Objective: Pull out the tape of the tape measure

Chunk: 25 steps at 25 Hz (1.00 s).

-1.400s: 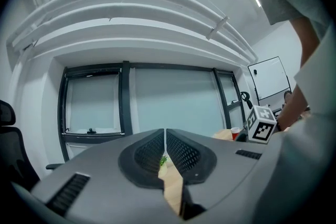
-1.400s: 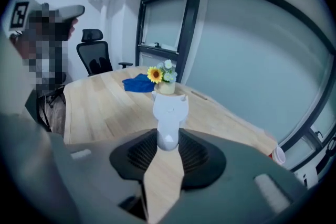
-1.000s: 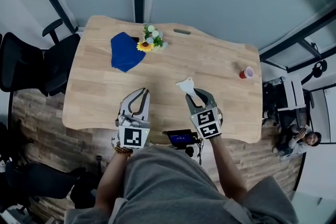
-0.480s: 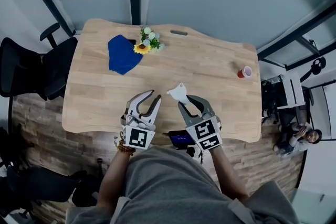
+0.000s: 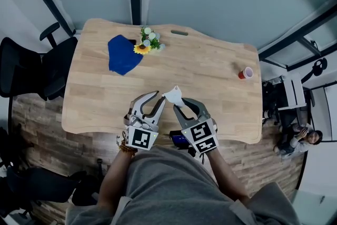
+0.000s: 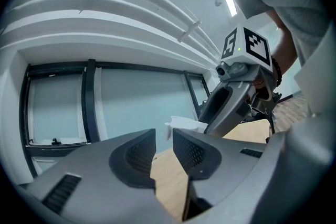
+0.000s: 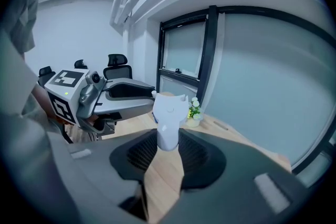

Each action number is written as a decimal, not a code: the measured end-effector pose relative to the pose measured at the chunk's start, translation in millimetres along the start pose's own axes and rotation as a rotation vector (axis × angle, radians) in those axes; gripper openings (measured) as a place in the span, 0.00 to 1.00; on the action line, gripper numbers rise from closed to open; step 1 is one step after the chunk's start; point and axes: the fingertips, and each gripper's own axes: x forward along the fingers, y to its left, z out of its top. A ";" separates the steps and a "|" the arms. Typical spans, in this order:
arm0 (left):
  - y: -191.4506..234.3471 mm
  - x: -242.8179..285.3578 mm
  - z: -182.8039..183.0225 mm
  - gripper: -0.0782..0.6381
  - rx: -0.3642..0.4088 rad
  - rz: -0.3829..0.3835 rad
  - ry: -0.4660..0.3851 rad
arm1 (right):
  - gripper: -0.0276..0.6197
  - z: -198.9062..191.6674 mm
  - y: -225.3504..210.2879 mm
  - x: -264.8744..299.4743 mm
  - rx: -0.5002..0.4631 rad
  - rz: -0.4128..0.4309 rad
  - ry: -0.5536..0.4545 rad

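Holding the white plastic tape measure (image 7: 169, 113) by its lower end, my right gripper (image 7: 168, 147) is clamped on it above the near part of the light wooden table (image 5: 210, 71). My left gripper (image 6: 164, 147) has just been opening; its jaws stand apart, empty, just beside the measure's tip.

You wear a loose grey shirt (image 5: 168, 182) with short sleeves, and a beaded bracelet (image 5: 123, 149) circles your left wrist. Your left gripper (image 5: 159, 96) and right gripper (image 5: 180, 105) are both pale grey, with curved, hollow-framed jaws and dark, finely meshed pads (image 6: 137, 158). Each carries a white cube (image 5: 141, 138) printed with black square markers, with a small green light at its edge.
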 end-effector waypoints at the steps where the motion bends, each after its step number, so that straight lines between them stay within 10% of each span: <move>1: 0.5 -0.3 0.4 0.24 -0.002 0.001 -0.003 | 0.25 0.6 0.7 0.3 0.000 0.001 -0.001; 25: -1.7 -8.4 -5.1 0.16 -0.009 0.001 0.006 | 0.25 -4.5 9.5 3.8 -0.022 -0.012 0.011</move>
